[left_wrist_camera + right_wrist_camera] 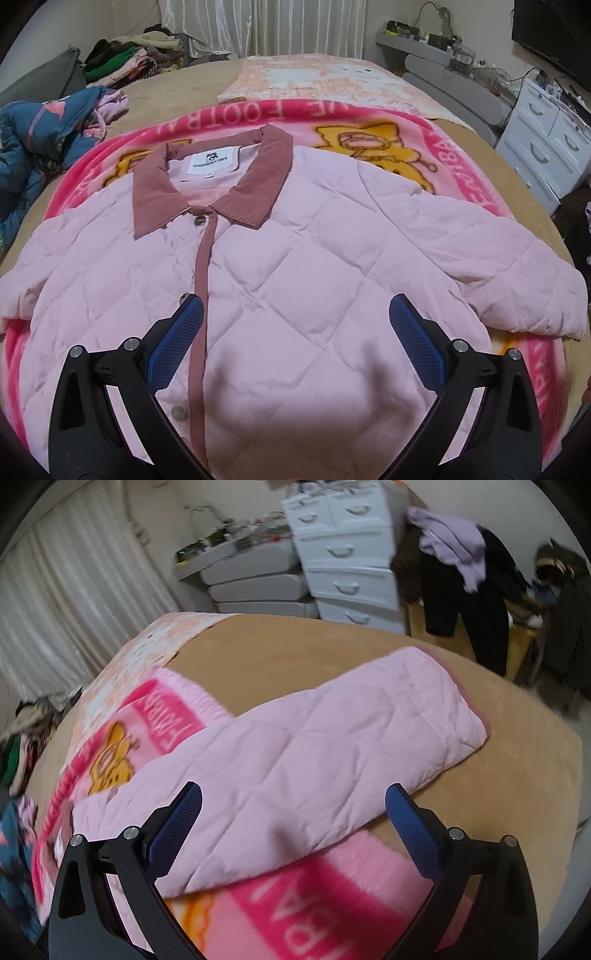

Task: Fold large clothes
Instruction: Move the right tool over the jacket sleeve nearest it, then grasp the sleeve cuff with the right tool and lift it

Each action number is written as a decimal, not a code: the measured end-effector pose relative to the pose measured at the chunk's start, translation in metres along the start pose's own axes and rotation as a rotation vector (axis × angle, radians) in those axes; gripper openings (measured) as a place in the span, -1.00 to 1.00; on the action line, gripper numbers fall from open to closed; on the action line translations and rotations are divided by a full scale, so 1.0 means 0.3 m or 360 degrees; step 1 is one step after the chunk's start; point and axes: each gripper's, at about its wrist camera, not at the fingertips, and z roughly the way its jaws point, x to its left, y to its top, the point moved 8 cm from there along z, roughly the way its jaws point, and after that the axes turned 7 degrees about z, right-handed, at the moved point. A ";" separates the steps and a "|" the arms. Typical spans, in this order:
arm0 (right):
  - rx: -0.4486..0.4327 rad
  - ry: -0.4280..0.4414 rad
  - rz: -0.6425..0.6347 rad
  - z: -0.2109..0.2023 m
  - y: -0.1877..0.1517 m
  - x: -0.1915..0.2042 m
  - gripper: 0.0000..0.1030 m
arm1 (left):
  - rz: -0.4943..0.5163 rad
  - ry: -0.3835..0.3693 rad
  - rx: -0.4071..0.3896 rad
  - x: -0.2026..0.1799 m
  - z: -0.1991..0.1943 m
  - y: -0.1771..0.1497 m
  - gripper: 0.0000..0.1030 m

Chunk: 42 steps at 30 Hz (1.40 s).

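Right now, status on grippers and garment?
Left hand-held gripper open, right hand-held gripper open. Pink jacket flat, buttoned, sleeve outstretched. Nothing blocking.

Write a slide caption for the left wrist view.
Open left hand-held gripper above buttoned pink quilted jacket on bed.

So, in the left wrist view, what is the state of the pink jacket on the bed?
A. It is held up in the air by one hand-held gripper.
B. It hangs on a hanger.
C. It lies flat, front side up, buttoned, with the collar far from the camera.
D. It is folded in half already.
C: the jacket lies spread on the blanket with its collar at the far end, and the left hand-held gripper is open above it.
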 end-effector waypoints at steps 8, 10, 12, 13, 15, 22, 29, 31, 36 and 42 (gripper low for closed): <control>0.0089 -0.0101 0.0371 0.112 0.039 -0.175 0.68 | 0.0042 0.0030 0.0022 0.003 0.043 0.034 0.82; 0.0105 -0.0119 0.0413 0.136 0.047 -0.206 0.65 | 0.0041 0.0033 0.0030 0.013 0.049 0.038 0.82; 0.0109 -0.0154 0.0471 0.164 0.052 -0.245 0.64 | 0.0047 0.0033 0.0043 0.023 0.052 0.038 0.82; 0.0128 -0.0157 0.0499 0.185 0.050 -0.263 0.59 | 0.0054 0.0033 0.0047 0.030 0.053 0.038 0.82; 0.0160 -0.0120 0.0574 0.218 0.044 -0.292 0.53 | 0.0069 0.0043 0.0050 0.046 0.048 0.039 0.82; 0.0050 0.0070 0.0629 0.210 0.075 -0.293 -0.32 | 0.0075 0.0051 0.0057 0.115 0.022 0.053 0.82; -0.0148 0.0291 0.0273 -0.005 0.189 -0.062 -0.67 | 0.0050 0.0041 0.0055 0.181 -0.037 0.064 0.82; -0.0197 0.0339 0.0169 -0.080 0.211 0.013 -0.68 | 0.0033 0.0029 0.0044 0.200 -0.059 0.065 0.82; -0.0331 0.0445 -0.0103 -0.262 0.231 0.230 -0.69 | 0.0015 0.0020 -0.0007 0.253 -0.135 0.083 0.82; -0.0379 0.0551 -0.0325 -0.427 0.173 0.451 -0.70 | -0.0011 0.0022 -0.0057 0.343 -0.222 0.098 0.82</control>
